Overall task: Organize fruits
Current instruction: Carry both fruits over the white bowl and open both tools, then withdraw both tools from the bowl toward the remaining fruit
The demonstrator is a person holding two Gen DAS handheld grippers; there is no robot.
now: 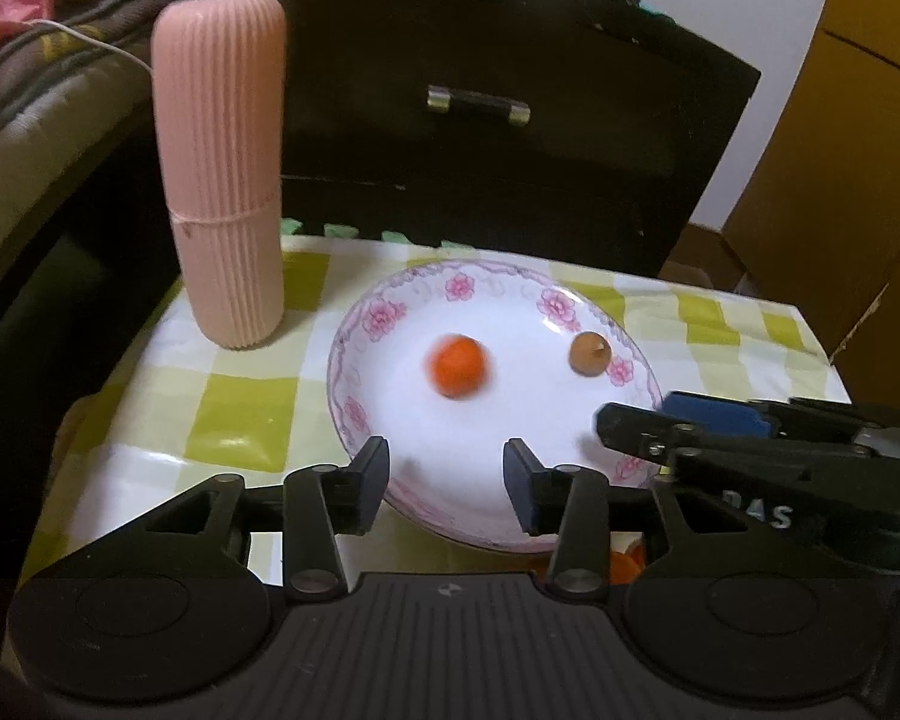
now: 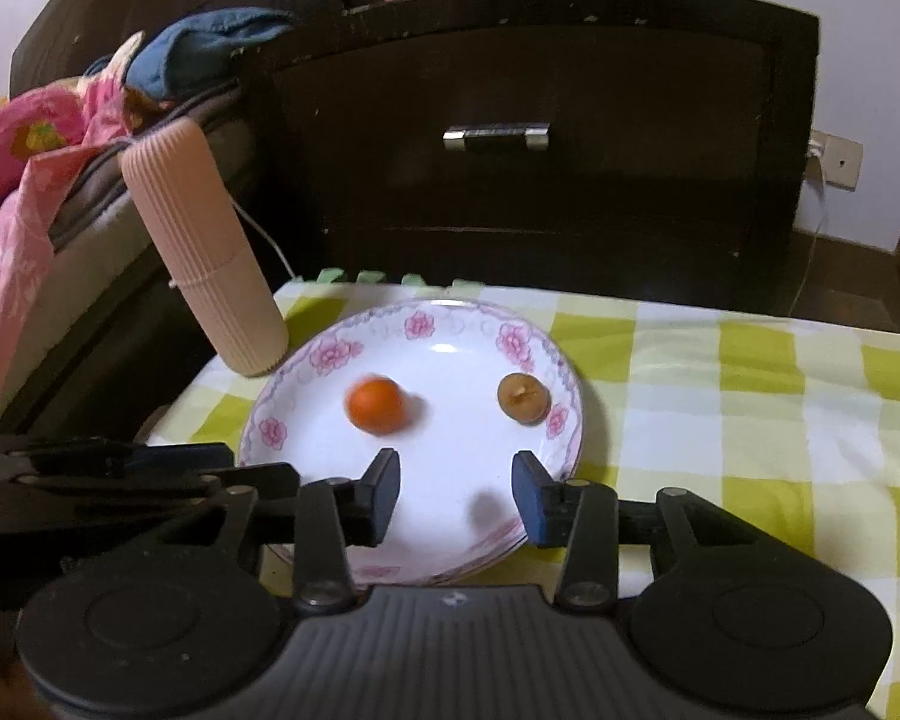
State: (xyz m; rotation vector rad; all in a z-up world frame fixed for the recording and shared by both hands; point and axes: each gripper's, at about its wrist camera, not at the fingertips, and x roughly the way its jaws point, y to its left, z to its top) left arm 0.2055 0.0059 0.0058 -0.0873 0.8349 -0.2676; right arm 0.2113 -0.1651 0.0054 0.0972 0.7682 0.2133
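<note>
A white plate with pink flowers [image 1: 384,312] [image 2: 330,354] sits on the checked tablecloth. In it lie a small orange fruit [image 1: 457,366] [image 2: 376,404], blurred by motion, and a small brown fruit [image 1: 589,353] [image 2: 522,397] near the right rim. My left gripper [image 1: 447,471] is open and empty over the plate's near edge. My right gripper [image 2: 457,486] is open and empty over the plate's near side; it also shows in the left wrist view [image 1: 660,420] at the plate's right edge. Something orange [image 1: 621,567] shows partly below the plate, behind the left gripper.
A tall ribbed pink container [image 1: 222,174] [image 2: 204,252] stands left of the plate. A dark wooden drawer cabinet [image 1: 480,102] [image 2: 498,138] stands behind the table. Bedding and clothes [image 2: 30,138] lie to the left. The green-and-white tablecloth [image 2: 720,390] extends right.
</note>
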